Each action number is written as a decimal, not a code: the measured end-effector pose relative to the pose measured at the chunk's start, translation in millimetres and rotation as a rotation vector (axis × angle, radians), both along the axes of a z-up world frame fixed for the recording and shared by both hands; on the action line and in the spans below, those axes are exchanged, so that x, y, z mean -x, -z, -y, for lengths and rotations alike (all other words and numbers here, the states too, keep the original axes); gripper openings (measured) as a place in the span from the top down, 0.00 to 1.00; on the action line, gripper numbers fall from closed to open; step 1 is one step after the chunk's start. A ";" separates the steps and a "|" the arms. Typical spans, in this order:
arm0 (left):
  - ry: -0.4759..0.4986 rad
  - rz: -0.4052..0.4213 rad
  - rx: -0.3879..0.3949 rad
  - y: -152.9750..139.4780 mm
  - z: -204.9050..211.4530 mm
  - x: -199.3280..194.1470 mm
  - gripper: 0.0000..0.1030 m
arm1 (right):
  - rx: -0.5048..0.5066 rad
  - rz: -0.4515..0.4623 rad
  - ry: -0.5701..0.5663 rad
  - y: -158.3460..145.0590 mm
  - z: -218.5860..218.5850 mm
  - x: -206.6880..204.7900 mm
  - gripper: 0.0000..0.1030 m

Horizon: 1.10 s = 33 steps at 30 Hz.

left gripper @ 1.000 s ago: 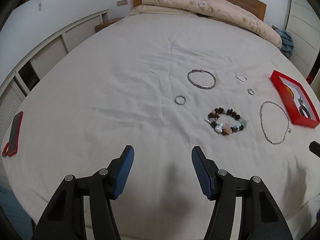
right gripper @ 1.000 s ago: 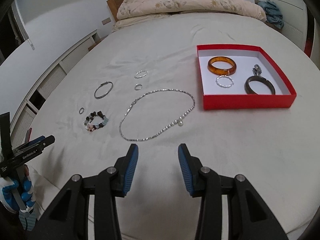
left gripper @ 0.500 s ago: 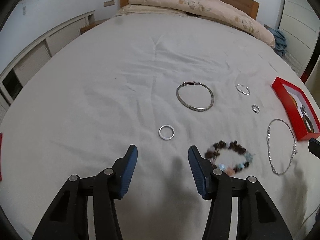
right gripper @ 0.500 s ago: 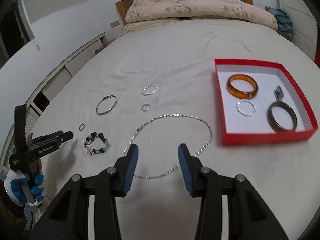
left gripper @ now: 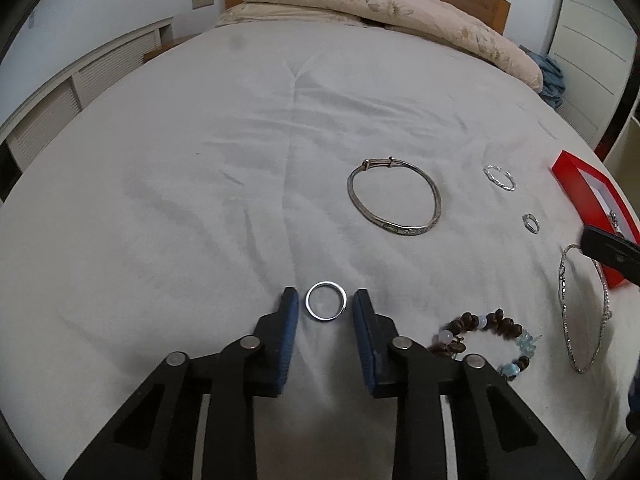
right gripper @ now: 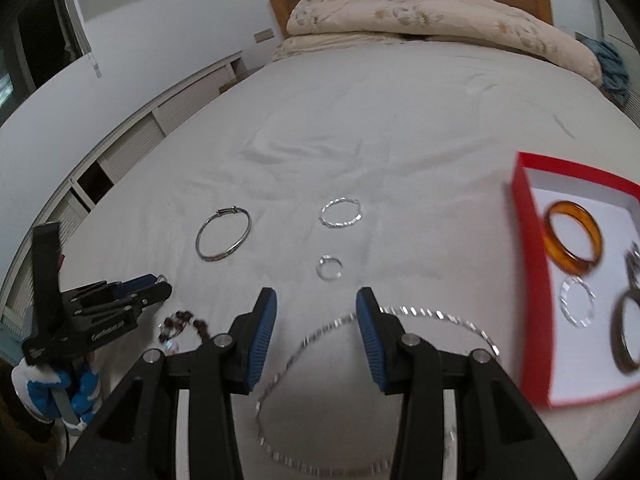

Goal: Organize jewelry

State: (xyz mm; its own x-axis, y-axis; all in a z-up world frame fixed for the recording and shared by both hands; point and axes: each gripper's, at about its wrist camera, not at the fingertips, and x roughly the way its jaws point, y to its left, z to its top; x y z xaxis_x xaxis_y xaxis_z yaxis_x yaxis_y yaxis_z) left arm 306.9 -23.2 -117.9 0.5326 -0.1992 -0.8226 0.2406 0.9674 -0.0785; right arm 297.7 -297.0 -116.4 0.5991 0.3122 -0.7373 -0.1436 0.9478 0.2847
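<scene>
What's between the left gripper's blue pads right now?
In the left wrist view, a plain silver band ring lies flat on the white bedsheet between the left gripper's open blue pads, touching neither; only bare sheet either side.

Left tool (left gripper: 325, 305) low, fingers parted; right tool (right gripper: 316, 304) parted, hovering.

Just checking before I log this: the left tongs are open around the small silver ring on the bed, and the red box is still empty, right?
Not quite. The left tongs are open around the small silver ring, but the red box is not empty: the right wrist view shows an amber bangle and other rings inside.
</scene>
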 end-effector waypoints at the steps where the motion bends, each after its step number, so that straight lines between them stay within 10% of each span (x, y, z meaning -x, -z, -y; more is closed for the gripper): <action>1: 0.005 0.005 0.000 0.8 -0.4 -0.3 0.79 | 0.002 -0.007 -0.004 3.0 -1.5 -4.5 0.62; 20: 0.000 0.043 -0.008 -4.7 1.3 4.3 0.81 | 0.082 -0.042 -0.055 27.6 -11.7 -36.4 0.84; 33: 0.007 0.098 -0.053 -42.5 14.7 18.2 0.81 | 0.061 0.033 -0.032 -29.0 6.3 -7.4 0.84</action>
